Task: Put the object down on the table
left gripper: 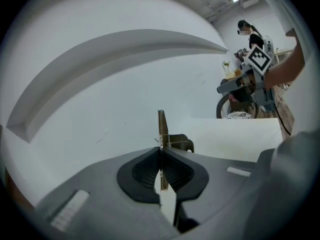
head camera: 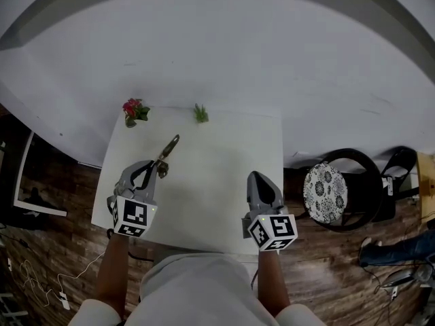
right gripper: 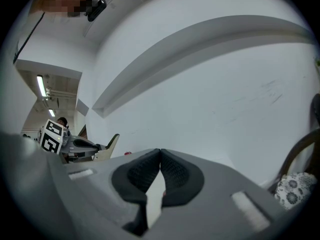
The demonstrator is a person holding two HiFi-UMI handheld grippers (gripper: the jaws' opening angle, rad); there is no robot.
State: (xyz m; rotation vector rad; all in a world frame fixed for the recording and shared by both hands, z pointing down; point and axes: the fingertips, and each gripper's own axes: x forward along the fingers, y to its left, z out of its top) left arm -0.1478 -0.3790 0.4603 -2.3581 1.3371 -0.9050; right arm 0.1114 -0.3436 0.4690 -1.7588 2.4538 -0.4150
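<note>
My left gripper (head camera: pixel 158 165) is shut on a thin flat tool (head camera: pixel 170 148) with a brownish blade and a dark part near the jaws. It hovers over the left side of the white table (head camera: pixel 224 155), blade pointing to the far right. In the left gripper view the blade (left gripper: pixel 162 126) stands edge-on, pinched between the black pads (left gripper: pixel 175 171) of my left gripper (left gripper: pixel 161 151). My right gripper (head camera: pixel 257 176) is over the table's near right part, shut with nothing in it; its jaws meet at the tips (right gripper: pixel 160 154). The right gripper view also shows the tool (right gripper: pixel 111 145) at the far left.
A small red flower (head camera: pixel 134 109) and a green sprig (head camera: pixel 200 113) sit at the table's far edge. A black chair with a patterned cushion (head camera: pixel 326 192) stands right of the table. A white wall rises behind. Cables (head camera: pixel 41 277) lie on the wood floor at the left.
</note>
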